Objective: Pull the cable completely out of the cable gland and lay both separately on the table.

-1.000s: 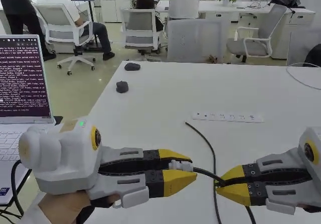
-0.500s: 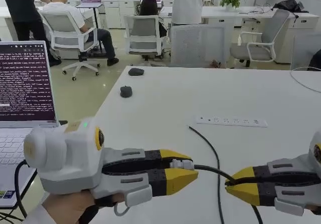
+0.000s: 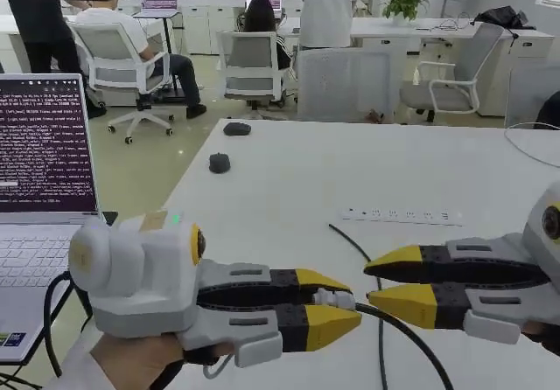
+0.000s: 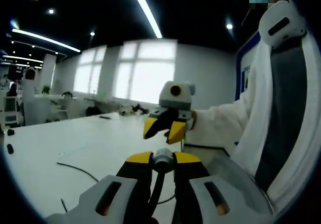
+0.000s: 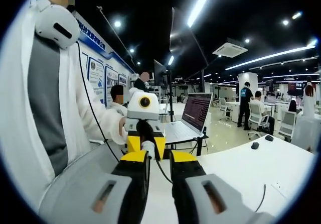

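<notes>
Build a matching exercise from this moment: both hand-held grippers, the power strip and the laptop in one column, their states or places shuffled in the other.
Things
1. left hand-held gripper
2. right hand-held gripper
3. white oblong power strip
4. open silver laptop

States or places
A. lies flat on the white table, beyond both grippers
B. jaws apart, holding nothing
C. left of the table, screen full of text
D. shut on the small grey cable gland, black cable trailing from it

Pairs: 1-D, 2-B, 3-A, 4-C
</notes>
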Tool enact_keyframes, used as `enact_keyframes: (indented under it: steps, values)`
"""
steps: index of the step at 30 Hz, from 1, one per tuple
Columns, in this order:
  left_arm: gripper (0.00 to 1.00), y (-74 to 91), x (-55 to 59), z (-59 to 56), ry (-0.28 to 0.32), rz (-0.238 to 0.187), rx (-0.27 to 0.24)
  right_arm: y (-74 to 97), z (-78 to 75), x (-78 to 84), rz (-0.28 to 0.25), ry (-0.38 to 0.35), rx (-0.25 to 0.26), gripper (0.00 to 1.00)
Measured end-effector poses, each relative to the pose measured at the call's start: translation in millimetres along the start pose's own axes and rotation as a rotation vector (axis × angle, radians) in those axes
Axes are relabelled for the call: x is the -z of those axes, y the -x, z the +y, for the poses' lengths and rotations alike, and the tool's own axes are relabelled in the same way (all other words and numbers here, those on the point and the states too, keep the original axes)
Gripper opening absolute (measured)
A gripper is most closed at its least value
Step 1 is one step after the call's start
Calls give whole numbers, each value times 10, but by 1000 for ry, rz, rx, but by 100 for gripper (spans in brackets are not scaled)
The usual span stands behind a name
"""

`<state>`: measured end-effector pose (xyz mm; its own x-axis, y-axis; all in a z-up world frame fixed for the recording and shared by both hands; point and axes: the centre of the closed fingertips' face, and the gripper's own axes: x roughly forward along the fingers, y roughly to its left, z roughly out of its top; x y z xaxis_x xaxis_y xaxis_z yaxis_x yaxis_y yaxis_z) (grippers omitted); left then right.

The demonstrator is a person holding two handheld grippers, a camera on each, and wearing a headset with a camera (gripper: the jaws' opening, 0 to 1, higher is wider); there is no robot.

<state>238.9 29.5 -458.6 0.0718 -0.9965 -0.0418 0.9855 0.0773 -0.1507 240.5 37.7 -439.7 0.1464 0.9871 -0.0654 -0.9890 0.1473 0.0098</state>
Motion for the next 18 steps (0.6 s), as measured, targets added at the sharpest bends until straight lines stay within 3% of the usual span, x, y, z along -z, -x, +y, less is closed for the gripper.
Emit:
enact_keyframes:
  steps: [11, 18]
  values:
    - [16, 19, -75, 78, 7, -26, -11, 32, 14, 157, 82, -41, -23, 16]
    - [16, -18, -109, 94, 8, -36, -11, -6, 53, 162, 84, -33, -46, 3]
